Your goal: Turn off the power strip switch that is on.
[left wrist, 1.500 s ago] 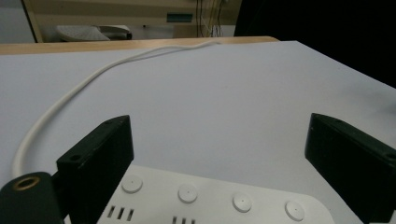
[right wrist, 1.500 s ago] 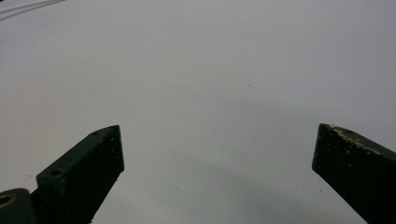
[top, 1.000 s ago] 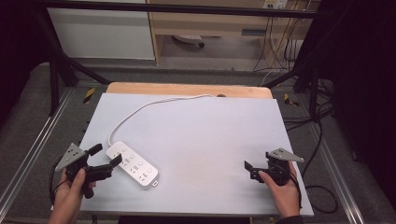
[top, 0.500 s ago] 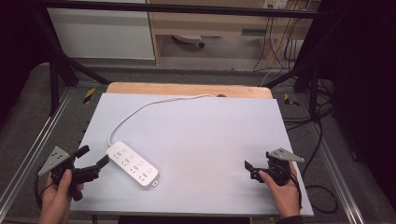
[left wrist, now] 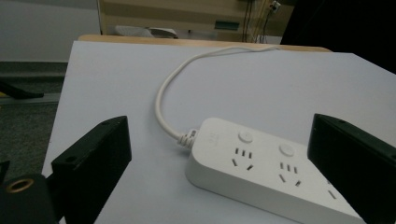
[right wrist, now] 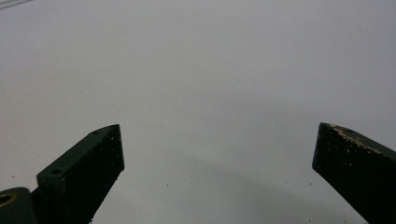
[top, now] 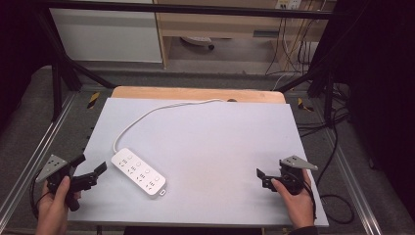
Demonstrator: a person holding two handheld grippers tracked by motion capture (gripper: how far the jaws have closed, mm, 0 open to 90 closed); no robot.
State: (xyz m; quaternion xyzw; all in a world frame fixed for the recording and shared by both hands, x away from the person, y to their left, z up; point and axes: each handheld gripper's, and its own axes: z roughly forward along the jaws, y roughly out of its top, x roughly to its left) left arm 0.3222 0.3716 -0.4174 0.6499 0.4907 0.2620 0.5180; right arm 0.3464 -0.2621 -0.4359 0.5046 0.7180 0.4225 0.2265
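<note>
Right now your left gripper [top: 90, 167] sits just off the power strip's [top: 138, 172] cord end, jaws spread wide with nothing between them, aimed at that end. From the left gripper view the power strip [left wrist: 261, 172] lies flat on the table [left wrist: 116, 70], its white cord [left wrist: 163, 95] curving away to the far edge. Your right gripper [top: 264, 178] rests well apart from the strip, jaws wide and empty.

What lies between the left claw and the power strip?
Nothing: in the high view only bare table separates the open left claw from the power strip. The left gripper view shows the same gap.
</note>
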